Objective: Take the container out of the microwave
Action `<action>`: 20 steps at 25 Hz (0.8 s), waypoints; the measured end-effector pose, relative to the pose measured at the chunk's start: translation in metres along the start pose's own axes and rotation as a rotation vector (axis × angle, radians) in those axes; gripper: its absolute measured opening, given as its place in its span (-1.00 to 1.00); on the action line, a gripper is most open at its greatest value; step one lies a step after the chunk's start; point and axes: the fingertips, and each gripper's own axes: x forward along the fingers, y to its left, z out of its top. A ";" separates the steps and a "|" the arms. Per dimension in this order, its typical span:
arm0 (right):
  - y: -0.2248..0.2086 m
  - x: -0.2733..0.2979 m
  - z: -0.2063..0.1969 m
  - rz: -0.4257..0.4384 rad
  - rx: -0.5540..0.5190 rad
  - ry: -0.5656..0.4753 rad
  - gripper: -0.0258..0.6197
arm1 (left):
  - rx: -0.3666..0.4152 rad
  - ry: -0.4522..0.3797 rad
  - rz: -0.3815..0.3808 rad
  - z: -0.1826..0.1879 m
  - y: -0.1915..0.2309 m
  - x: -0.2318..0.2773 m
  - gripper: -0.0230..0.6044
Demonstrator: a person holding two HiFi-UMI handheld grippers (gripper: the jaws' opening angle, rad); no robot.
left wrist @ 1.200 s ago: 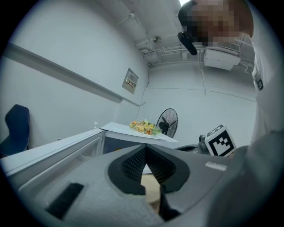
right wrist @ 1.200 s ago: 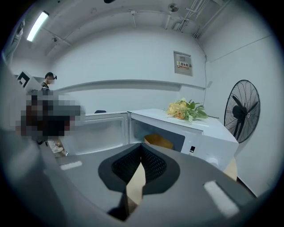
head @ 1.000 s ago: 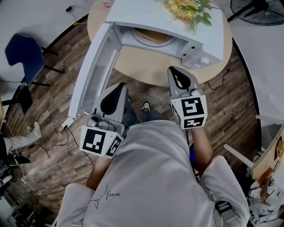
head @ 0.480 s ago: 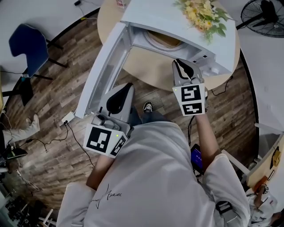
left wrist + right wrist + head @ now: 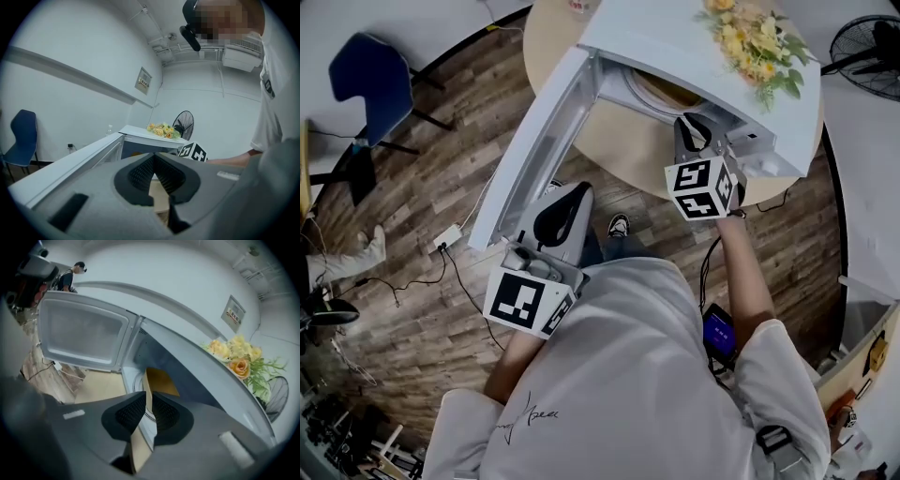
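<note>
1. Right gripper [image 5: 693, 124] hovers at the mouth of the microwave [image 5: 675, 42]. Its jaws are all but closed, with a thin slit between them and nothing gripped.
2. The brown container [image 5: 161, 379] sits inside on the turntable [image 5: 635, 86], beyond the jaw tips and untouched.
3. Going in with the jaws this narrow would likely shove the container deeper or spin it rather than straddle it.
4. Lifting it out too high could catch the cavity's upper frame and shake the flowers [image 5: 750, 42] on top.
5. The container's long axis seems to run front to back, with a narrow upright edge facing the opening. The jaws cover much of it, so this is a guess.
6. The left gripper [image 5: 572, 195], jaws together and empty, hangs beside the open door [image 5: 539, 141].
</note>
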 end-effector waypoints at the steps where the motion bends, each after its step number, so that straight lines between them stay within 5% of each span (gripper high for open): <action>1: 0.000 0.006 -0.003 -0.001 -0.030 0.026 -0.74 | 0.000 0.003 0.006 0.000 0.002 0.000 -0.92; 20: -0.001 0.082 -0.030 0.024 -0.240 0.277 -0.65 | 0.012 0.045 0.117 -0.001 0.032 -0.009 -0.92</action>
